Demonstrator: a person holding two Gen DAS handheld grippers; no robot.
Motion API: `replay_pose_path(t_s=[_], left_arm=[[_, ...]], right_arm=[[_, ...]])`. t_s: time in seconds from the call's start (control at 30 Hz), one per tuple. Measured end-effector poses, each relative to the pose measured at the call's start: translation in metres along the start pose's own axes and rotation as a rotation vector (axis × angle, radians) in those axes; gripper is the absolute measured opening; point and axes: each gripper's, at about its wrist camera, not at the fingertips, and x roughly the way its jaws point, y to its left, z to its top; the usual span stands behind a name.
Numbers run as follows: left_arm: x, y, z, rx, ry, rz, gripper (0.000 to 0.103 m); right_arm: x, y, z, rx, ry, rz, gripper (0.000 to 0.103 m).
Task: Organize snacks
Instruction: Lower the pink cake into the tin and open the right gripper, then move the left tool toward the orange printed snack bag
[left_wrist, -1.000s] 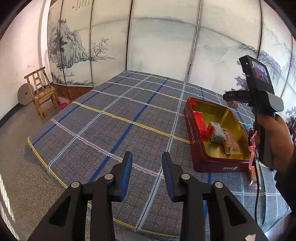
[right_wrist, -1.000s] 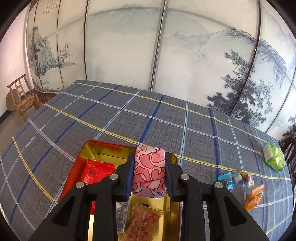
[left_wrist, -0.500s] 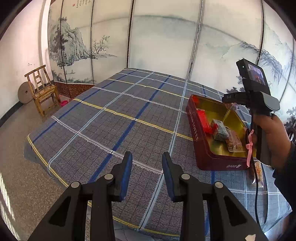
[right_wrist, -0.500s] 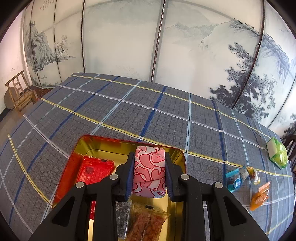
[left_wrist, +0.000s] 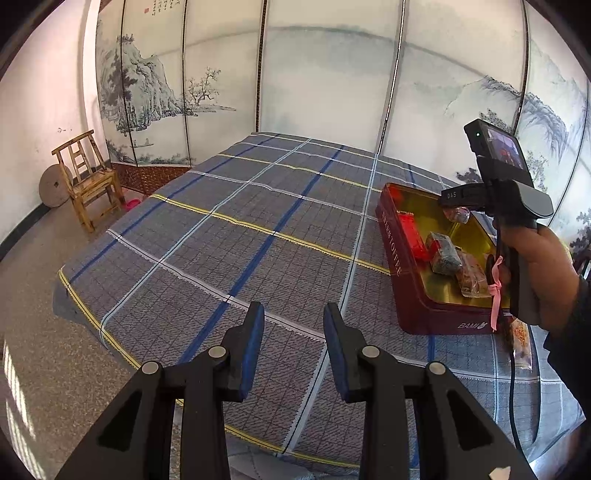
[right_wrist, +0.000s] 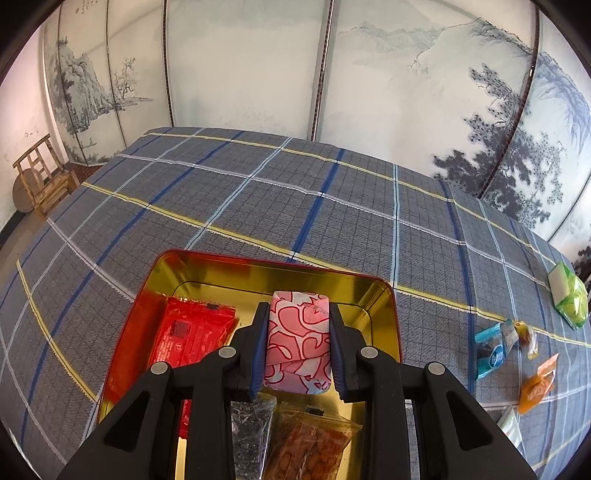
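Right wrist view: we look down our right gripper (right_wrist: 297, 343), whose blue-padded jaws are clamped on a pink snack packet (right_wrist: 298, 338) with red swirls. The pads press on both of its sides, and the packet hangs over the open tin (right_wrist: 384, 291), above the gold floor near the far wall. Inside the tin we see a red packet (right_wrist: 192, 332) lying flat at the left, a clear packet of dark bits (right_wrist: 251, 424) below our left finger, and a clear packet of brown pieces (right_wrist: 314, 443) beside it at the near end. The tin rests on the checked tablecloth (right_wrist: 258, 192). To the right, well apart from the tin, more snacks lie on the cloth: a green-and-white packet (right_wrist: 569, 299) near the far edge, a blue packet (right_wrist: 489, 350), a small clear-wrapped sweet (right_wrist: 528, 338) just beside it, and an orange packet (right_wrist: 537, 386) nearer to us.

In the left wrist view, our left gripper (left_wrist: 293, 350) hovers above the bare cloth near the table's front edge, its jaws a narrow gap apart with nothing between them. The dark red tin (left_wrist: 413, 295) sits off to the right, and our right hand (left_wrist: 539, 266) holds its tool above it, a pink ribbon (left_wrist: 495, 291) dangling from the handle. Another clear packet (left_wrist: 521, 339) lies on the cloth just beside the tin's near corner. A wooden chair (left_wrist: 88, 177) stands on the floor by the painted screen (left_wrist: 332, 74).
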Motion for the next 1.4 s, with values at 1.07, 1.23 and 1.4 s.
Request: replay_pose_path(t_s=[1.07, 1.23, 1.4], left_arm=[[-0.023, -0.148, 0.04, 0.233, -0.04, -0.168, 0.078], [-0.007, -0.231, 0.056, 0.316, -0.021, -0.282, 0.102], [0.029, -0.313, 0.077, 0.35, 0.075, -0.362, 0.102]], right_arm=[[-0.081, -0.277, -0.1, 0.315, -0.235, -0.156, 0.073], [-0.075, -0.366, -0.161, 0.495, -0.181, -0.243, 0.073], [-0.08, -0.402, -0.203, 0.59, -0.176, -0.234, 0.073]])
